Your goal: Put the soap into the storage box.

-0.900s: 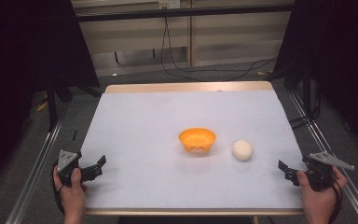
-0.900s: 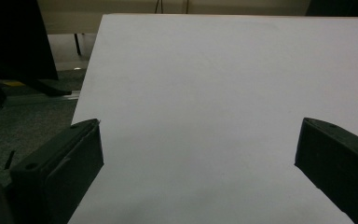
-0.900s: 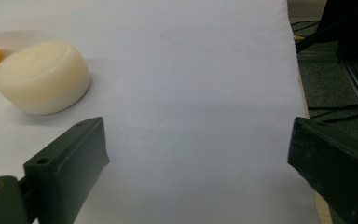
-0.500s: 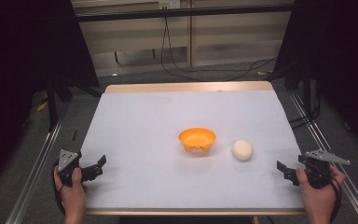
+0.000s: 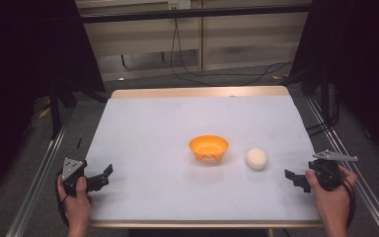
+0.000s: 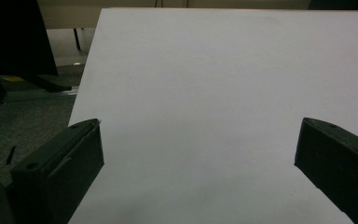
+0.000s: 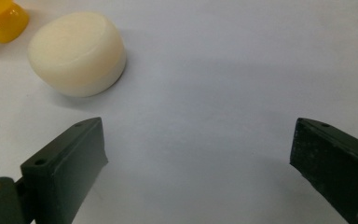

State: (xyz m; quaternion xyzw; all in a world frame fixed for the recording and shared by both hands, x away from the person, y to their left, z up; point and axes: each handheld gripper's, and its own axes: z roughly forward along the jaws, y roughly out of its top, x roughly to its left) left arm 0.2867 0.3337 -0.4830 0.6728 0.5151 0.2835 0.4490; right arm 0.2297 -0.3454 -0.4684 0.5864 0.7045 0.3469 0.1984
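A white-covered table [image 5: 148, 128] carries an orange bowl [image 5: 208, 147] near its middle, and a cream round piece [image 5: 256, 158] lies just to the bowl's right, apart from it. At the near right edge a hand [image 5: 333, 197] holds the right gripper [image 5: 292, 177] low and roughly level, pointing inward toward the cream round piece, jaws spread wide with nothing between them. At the near left corner the left gripper [image 5: 103, 175] angles inward over the table, jaws likewise spread and empty.
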